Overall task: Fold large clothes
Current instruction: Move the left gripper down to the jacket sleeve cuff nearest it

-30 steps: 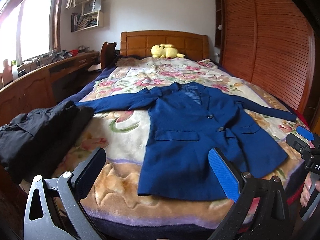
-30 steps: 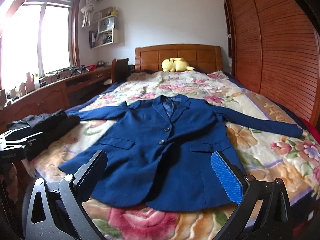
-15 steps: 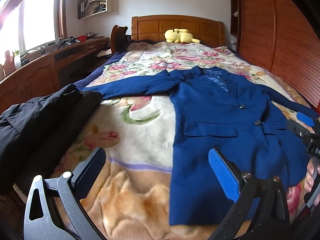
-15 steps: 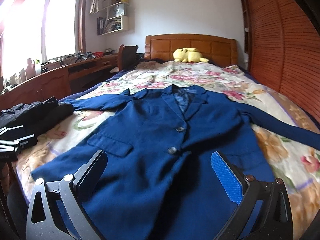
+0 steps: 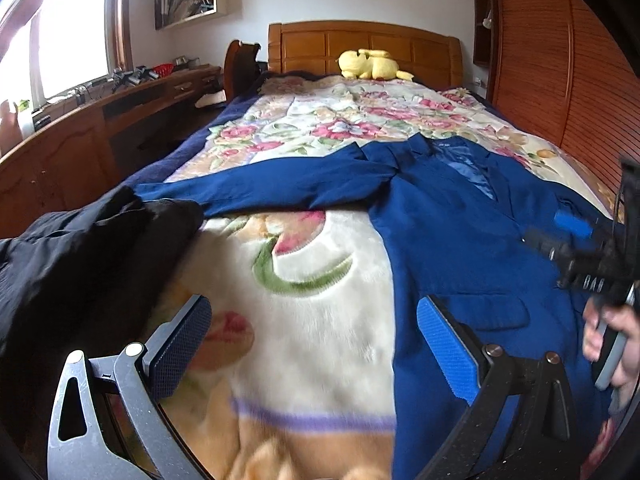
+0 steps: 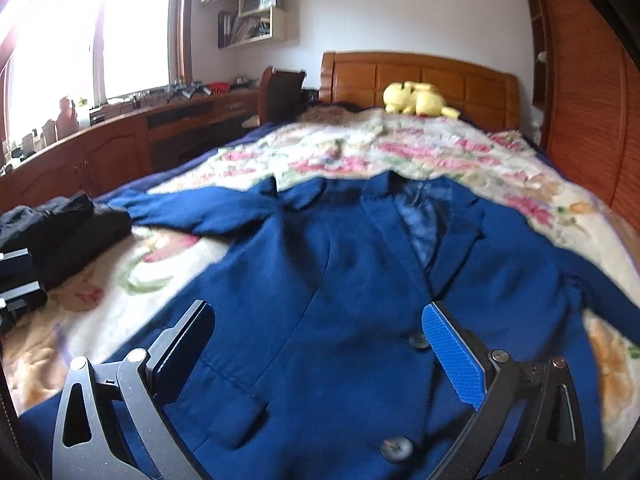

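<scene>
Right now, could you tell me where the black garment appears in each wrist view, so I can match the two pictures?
Left wrist view: the black garment fills the left middle, large, at the bed's left edge, touching the blue jacket's sleeve end.
Right wrist view: the black garment sits small at the far left, again by that sleeve end.
Shared landmark: the yellow plush toy against the headboard.
</scene>
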A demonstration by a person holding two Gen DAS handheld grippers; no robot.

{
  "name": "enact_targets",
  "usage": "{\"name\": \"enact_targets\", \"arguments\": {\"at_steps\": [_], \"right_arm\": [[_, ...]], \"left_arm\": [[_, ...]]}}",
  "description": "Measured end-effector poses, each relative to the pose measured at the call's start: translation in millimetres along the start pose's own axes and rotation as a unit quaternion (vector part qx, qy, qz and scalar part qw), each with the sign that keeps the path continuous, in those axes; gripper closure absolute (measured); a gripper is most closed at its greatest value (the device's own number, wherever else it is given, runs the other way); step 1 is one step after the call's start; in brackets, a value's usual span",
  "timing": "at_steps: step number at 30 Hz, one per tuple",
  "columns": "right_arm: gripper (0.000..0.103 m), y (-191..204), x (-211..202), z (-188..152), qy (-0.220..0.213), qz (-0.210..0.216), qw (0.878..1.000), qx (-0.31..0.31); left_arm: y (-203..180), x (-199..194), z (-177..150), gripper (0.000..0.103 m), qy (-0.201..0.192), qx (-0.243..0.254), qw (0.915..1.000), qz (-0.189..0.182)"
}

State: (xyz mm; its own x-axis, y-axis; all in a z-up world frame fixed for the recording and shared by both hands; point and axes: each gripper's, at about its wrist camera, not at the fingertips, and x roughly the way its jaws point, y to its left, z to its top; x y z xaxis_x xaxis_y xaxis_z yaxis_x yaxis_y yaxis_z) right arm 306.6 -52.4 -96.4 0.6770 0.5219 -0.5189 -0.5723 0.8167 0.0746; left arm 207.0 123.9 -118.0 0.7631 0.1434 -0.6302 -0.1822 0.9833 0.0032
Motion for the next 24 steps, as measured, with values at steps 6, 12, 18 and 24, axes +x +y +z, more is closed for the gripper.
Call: {"name": "enact_targets", "arguments": {"at_steps": [6,12,18,24], "right_arm": [[0.0,-10,14,-7,0.033,0.017,0.999,0.011],[0.0,-11,28,-4,0.044,0.015,0.999,0.007],[0.0,-4,26,-1,0.049,0.016,0.999,0.012],[0.0,-1,26,-2,0.048,0.015,0.999,0.008]], "left_arm": [[4,49,16,0.0,0.026,0.008,0.9996,-0.002],[8,90,41,0.0,0.046,0.009,0.9988,-0.014],[12,131,66,0.0,0.061,0.015,0.9979,-0.013],[29,166,73,0.009,0.08,-0.001,0.9968,-0.007]]}}
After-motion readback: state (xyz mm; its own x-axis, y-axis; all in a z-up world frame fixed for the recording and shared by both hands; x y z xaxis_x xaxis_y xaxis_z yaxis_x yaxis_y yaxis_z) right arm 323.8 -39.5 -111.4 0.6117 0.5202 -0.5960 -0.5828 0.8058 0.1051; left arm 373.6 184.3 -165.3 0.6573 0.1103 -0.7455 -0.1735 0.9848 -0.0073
